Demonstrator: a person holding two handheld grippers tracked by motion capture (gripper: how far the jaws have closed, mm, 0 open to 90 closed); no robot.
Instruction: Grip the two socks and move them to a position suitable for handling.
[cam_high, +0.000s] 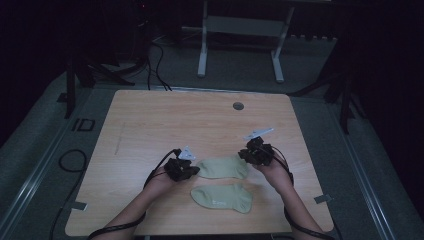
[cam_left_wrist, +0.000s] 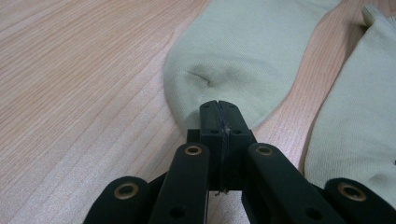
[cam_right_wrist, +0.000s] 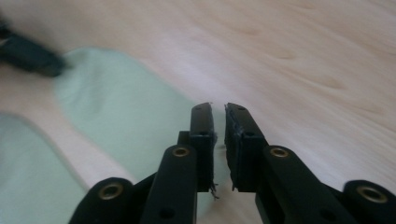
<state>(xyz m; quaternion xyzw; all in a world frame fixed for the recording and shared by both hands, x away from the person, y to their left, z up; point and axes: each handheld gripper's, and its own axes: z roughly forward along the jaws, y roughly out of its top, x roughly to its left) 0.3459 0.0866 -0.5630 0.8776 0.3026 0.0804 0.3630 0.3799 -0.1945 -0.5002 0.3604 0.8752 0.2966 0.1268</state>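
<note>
Green far sock (cam_high: 223, 167) is pinched at its toe by the left gripper (cam_high: 192, 171), the right gripper (cam_high: 246, 154) nearly shut at its cuff, near sock (cam_high: 222, 197) untouched.

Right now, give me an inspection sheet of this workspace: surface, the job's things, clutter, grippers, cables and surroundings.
Surface: light wooden table, with a round hole near its far edge.
Job's things: two pale green socks lying flat and apart; far sock between the grippers, near sock closer to the person.
Clutter: nothing seen.
Grippers: left gripper shut on the end of the far sock; right gripper at the sock's other end, a thin gap showing between its jaws, whether it pinches cloth is unclear.
Cables: a black cable trails from each gripper along the forearm; more loop on the floor.
Surroundings: dark room, grey floor, a white table frame behind.
</note>
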